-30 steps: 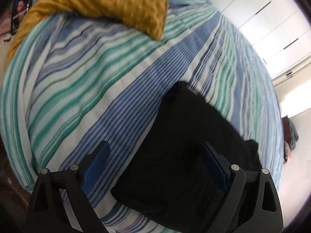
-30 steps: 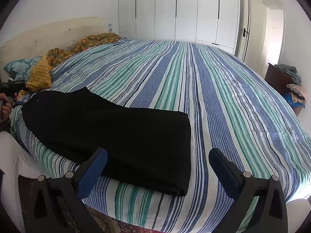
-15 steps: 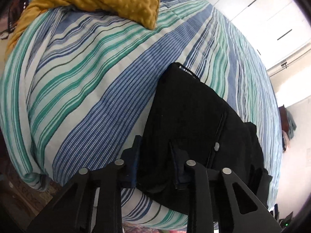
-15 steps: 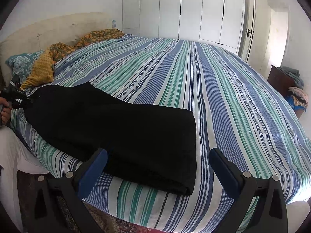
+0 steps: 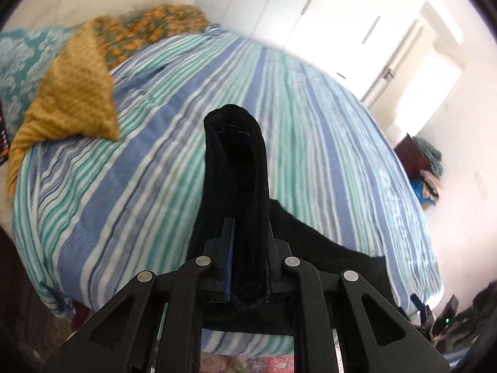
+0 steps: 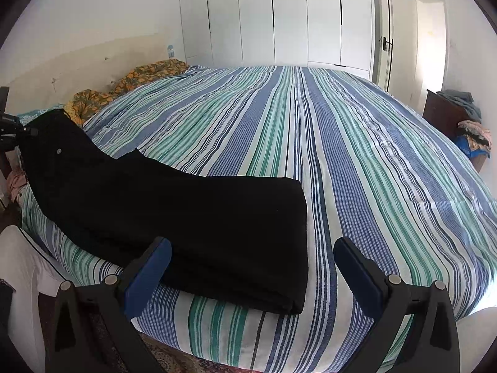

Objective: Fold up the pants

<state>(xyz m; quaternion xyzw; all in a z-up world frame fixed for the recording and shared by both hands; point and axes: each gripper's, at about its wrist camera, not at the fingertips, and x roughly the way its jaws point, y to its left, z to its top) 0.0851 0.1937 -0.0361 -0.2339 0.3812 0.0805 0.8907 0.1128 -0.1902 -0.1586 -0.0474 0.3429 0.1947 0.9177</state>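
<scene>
Black pants [image 6: 192, 214] lie folded lengthwise along the near edge of a striped bed [image 6: 357, 161]. My left gripper [image 5: 248, 248] is shut on the waist end of the pants [image 5: 239, 168] and holds it lifted off the bed; that raised end shows at the far left of the right wrist view [image 6: 56, 143]. My right gripper [image 6: 251, 258] is open and empty, hovering just in front of the leg end of the pants, which rests flat on the bed.
A mustard cushion [image 5: 71, 99] and a floral blanket [image 6: 124, 87] lie at the head of the bed. White wardrobes [image 6: 279, 15] stand behind. A dark cabinet with piled clothes [image 6: 459, 121] stands at the right.
My left gripper has closed on the waist end of the pants and lifted it off the bed. My right gripper has stayed open and almost still.
</scene>
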